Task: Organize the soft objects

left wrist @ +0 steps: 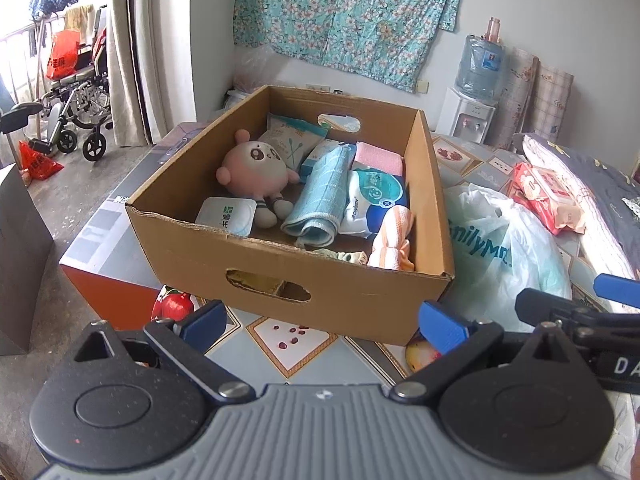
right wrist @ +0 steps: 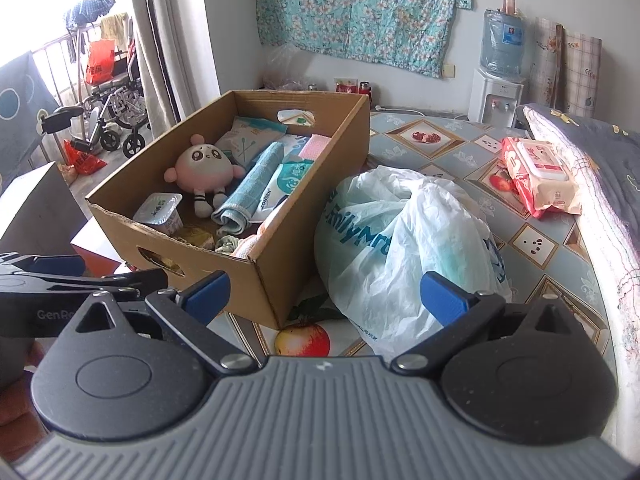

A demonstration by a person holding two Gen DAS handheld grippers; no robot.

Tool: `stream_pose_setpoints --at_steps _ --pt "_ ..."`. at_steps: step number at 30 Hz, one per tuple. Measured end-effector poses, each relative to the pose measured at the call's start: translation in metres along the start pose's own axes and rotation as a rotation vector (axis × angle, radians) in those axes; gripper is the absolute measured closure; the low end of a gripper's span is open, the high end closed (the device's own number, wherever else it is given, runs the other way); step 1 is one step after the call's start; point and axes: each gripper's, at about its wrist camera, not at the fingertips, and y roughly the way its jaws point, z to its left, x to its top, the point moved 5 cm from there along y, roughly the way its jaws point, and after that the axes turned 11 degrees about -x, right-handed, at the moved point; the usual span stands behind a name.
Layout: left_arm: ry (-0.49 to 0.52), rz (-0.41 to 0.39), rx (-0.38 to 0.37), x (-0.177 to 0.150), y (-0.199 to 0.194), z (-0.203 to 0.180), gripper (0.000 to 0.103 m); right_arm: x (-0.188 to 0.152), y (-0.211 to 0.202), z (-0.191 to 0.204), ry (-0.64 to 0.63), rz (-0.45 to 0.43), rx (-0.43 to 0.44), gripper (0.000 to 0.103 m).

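Soft toys and towels already fill our cardboard box; both tongs, left and right, gape empty, so next we reach for the plastic bag.

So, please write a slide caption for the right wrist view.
Open right gripper facing a cardboard box of soft items, a white plastic bag beside it.

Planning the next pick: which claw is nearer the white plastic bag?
Right. The right claw hangs open right in front of the white plastic bag, which sits beyond its fingertips. The left claw faces the cardboard box, with the bag off to its right.
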Motion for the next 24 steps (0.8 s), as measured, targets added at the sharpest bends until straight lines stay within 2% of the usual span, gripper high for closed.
stream_pose_setpoints --at_steps 24 --pt "-0.017 0.02 0.042 0.0 0.002 0.011 0.001 -0.001 0.019 0.007 -0.011 0.034 -0.01 0.001"
